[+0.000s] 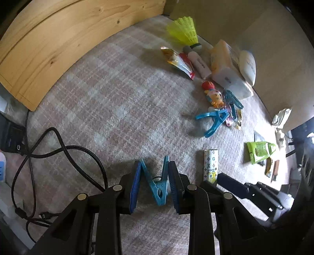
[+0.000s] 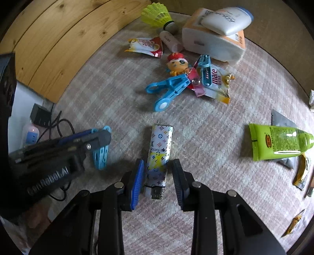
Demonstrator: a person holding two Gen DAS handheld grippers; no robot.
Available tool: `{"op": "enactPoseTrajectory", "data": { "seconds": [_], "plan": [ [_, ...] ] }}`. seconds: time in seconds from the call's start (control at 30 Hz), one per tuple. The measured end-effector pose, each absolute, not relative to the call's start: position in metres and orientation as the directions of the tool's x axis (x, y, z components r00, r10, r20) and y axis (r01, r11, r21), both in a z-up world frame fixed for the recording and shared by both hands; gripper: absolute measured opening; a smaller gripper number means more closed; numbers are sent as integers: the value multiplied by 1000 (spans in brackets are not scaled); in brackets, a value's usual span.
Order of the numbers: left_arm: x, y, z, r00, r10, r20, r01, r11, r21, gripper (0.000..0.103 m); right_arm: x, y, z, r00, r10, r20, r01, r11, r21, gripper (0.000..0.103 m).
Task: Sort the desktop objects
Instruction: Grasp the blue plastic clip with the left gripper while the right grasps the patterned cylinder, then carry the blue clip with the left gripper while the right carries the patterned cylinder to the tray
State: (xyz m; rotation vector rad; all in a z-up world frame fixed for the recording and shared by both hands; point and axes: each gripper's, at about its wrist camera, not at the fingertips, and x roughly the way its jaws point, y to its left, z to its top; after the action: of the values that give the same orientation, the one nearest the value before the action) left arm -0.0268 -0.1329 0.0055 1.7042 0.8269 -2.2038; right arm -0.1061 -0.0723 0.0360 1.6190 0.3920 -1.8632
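My left gripper (image 1: 154,166) is shut on a teal clothes peg (image 1: 157,182), its two arms pressed between the blue pads; it also shows in the right wrist view (image 2: 101,145). My right gripper (image 2: 158,162) is open around a patterned white lighter (image 2: 160,153), which lies on the checked cloth between the fingers without clear contact. The lighter also shows in the left wrist view (image 1: 210,165). Further off lie a blue peg (image 2: 167,89), a cartoon figure keychain (image 2: 177,63), a yellow shuttlecock (image 2: 157,14) and snack sachets (image 2: 146,46).
A wooden board (image 1: 58,43) borders the cloth at the back left. Black cables (image 1: 39,157) and a charger lie at the left. A tissue pack (image 2: 214,45) with a white bottle (image 2: 225,17) on it sits at the back. A green tube (image 2: 278,142) lies at the right.
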Motion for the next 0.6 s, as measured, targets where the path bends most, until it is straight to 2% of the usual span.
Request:
{"op": "enactPoseTrajectory", "data": {
  "seconds": [0.1, 0.13, 0.2, 0.6],
  "plan": [
    [-26, -133, 6, -290, 160, -943, 509, -809, -294, 26, -102, -77, 35, -66, -247, -967, 639, -754, 149, 30],
    [-25, -132, 6, -289, 156, -945, 510, -810, -290, 26, -101, -79, 35, -76, -237, -968, 643, -754, 134, 24],
    [-24, -130, 6, -289, 156, -945, 511, -809, -290, 26, -99, -80, 35, -95, -224, -970, 648, -754, 111, 23],
    [-11, -103, 23, -303, 151, -941, 487, -824, -289, 26, -102, -43, 41, -51, -296, -954, 555, -802, 219, 22]
  ]
}}
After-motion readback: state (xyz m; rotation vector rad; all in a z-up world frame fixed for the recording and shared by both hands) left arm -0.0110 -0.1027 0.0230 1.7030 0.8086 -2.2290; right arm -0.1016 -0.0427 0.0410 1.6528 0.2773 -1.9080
